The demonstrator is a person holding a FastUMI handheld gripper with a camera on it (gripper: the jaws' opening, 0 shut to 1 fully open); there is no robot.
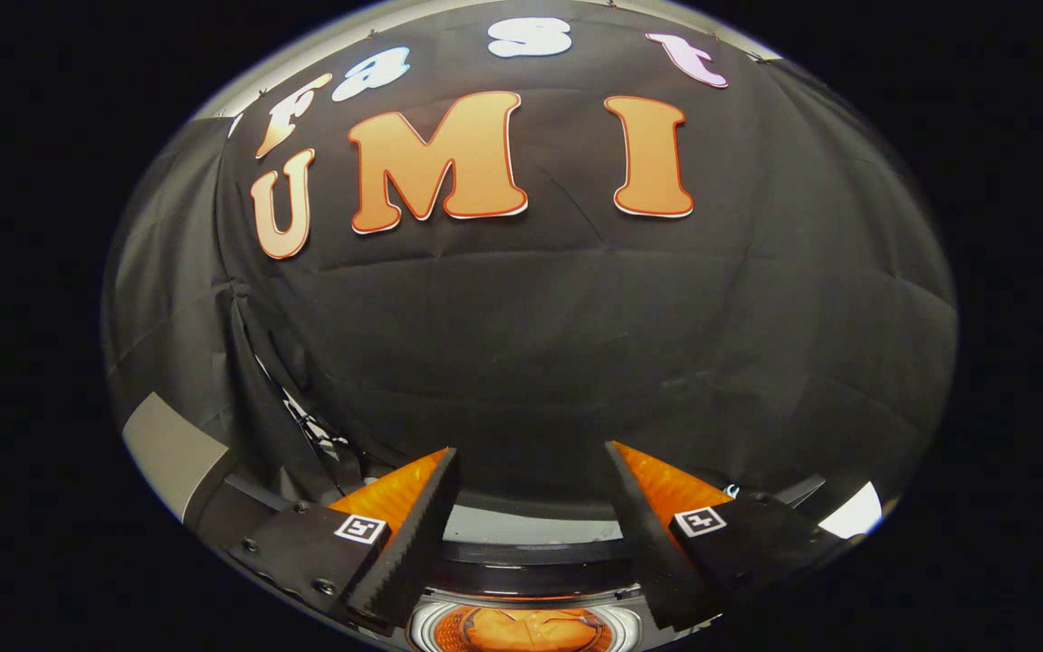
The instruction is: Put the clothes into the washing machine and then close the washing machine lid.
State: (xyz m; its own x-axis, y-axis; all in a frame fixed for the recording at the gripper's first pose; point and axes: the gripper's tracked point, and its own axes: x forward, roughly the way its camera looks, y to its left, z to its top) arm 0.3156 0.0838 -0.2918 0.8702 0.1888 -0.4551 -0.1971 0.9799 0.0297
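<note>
Gripper (pixel 531 471) fingers stand apart, holding nothing. Washing machine (pixel 526 530) lies beneath them at 6 o'clock, orange clothes (pixel 521 631) visible in its drum opening (pixel 422 625). Risk: with the lid out of sight, a blind descent may strike the rim.

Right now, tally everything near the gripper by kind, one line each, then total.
Washing machine: 1
Orange clothes inside its round opening, below the fingers: 1 heap
Gripper, fingers spread, holding nothing: 1
Total: 3
</note>
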